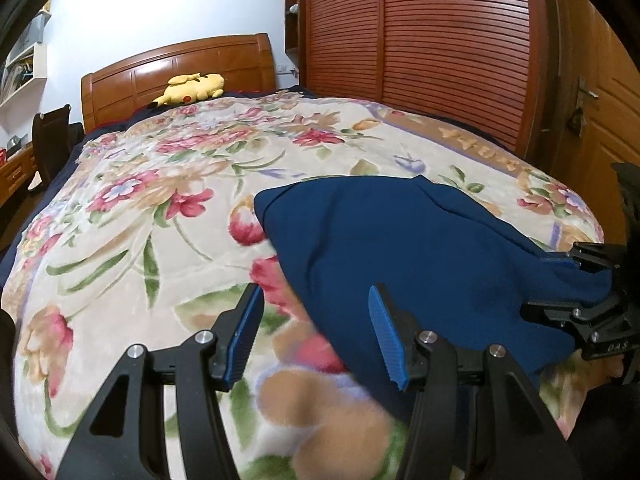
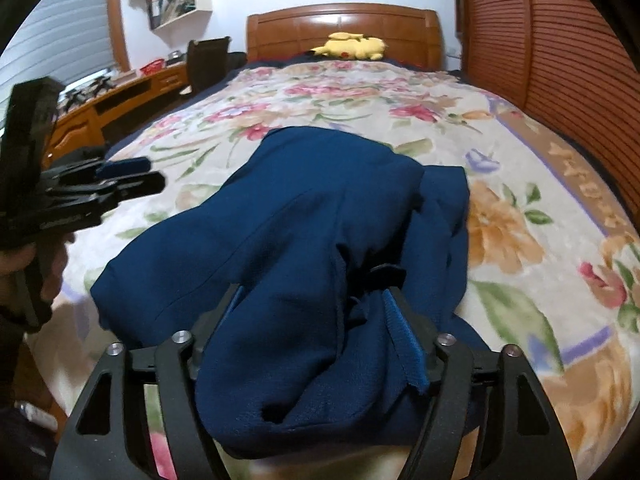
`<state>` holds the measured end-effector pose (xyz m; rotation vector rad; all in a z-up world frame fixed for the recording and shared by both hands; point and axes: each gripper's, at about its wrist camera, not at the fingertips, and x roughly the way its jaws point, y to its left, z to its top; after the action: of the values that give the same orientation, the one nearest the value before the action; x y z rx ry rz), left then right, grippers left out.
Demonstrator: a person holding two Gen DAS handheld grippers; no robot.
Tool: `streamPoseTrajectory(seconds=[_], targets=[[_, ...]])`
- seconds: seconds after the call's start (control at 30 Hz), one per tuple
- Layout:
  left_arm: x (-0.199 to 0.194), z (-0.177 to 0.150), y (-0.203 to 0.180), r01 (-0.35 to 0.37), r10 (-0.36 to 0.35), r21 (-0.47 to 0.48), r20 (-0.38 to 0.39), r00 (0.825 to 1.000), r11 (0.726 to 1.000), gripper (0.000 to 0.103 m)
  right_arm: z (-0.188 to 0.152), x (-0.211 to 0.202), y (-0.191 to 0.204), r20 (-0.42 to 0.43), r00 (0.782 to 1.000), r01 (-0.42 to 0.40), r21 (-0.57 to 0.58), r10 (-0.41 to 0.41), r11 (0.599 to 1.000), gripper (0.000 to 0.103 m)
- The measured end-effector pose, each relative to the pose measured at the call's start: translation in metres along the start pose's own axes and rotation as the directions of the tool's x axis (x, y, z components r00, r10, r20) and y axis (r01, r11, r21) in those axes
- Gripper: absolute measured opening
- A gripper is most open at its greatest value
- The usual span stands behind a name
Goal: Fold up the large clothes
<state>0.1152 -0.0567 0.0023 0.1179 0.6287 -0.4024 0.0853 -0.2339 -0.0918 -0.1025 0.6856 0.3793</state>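
Your left claw (image 1: pixel 316 334) hangs open over the bed, its blue pads (image 1: pixel 386 338) apart with only the floral blanket (image 1: pixel 132 208) showing between them; the right-hand pad stands just beside the near edge of the navy garment (image 1: pixel 404 240) and you cannot tell whether it touches the cloth. From the right wrist view this claw (image 2: pixel 140 178) comes in at the left edge, held in your hand (image 2: pixel 16 268), clear of the cloth. Your right claw (image 2: pixel 316 316) has a thick bunch of the garment (image 2: pixel 288 220) filling the space between its fingers: cloth drapes over the left finger and lies against the blue pad (image 2: pixel 404 340) on the right, so it is gripping the garment. In the left wrist view the same claw (image 1: pixel 560 284) enters from the right edge with the navy cloth running in between its tips. The garment lies in a rumpled heap on the near part of the bed, toward the side by the slatted wardrobe (image 1: pixel 440 48), one flat lobe spreading away toward the headboard (image 2: pixel 344 28) and a narrower fold (image 2: pixel 444 208) lying along its right side. A seam or hem edge (image 2: pixel 340 280) runs down the middle of the bunch near your right claw. A yellow plush toy (image 2: pixel 352 48) rests at the head of the bed, well apart from the garment. A desk (image 2: pixel 116 100) with a chair (image 2: pixel 208 60) stands beyond the bed's left side.
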Motion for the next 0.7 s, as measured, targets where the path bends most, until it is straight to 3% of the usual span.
streamPoseTrajectory(seconds=[0.1, 0.17, 0.27, 0.53, 0.7], targets=[[0.005, 0.004, -0.003, -0.004, 0.004, -0.006, 0.002, 1.000, 1.000, 0.054, 0.000, 0.001, 0.002, -0.008, 1.000, -0.020, -0.039, 0.020, 0.999, 0.054], [0.008, 0.005, -0.007, -0.009, 0.009, -0.004, 0.001, 1.000, 1.000, 0.054, 0.001, -0.001, 0.003, 0.000, 1.000, -0.018, -0.067, 0.018, 0.998, 0.038], [0.011, 0.007, -0.011, -0.023, 0.023, 0.005, -0.004, 1.000, 1.000, 0.054, 0.000, -0.006, -0.001, 0.040, 0.999, -0.020, -0.063, 0.023, 0.998, 0.025], [0.011, 0.013, -0.014, -0.051, 0.051, 0.012, -0.003, 0.999, 0.999, 0.054, 0.009, -0.029, -0.007, 0.129, 0.992, 0.003, -0.077, 0.007, 0.997, 0.014], [0.012, 0.017, -0.018, -0.057, 0.057, 0.020, -0.003, 0.998, 0.998, 0.054, 0.011, -0.052, -0.020, 0.187, 0.980, 0.086, -0.065, -0.072, 0.994, 0.012]])
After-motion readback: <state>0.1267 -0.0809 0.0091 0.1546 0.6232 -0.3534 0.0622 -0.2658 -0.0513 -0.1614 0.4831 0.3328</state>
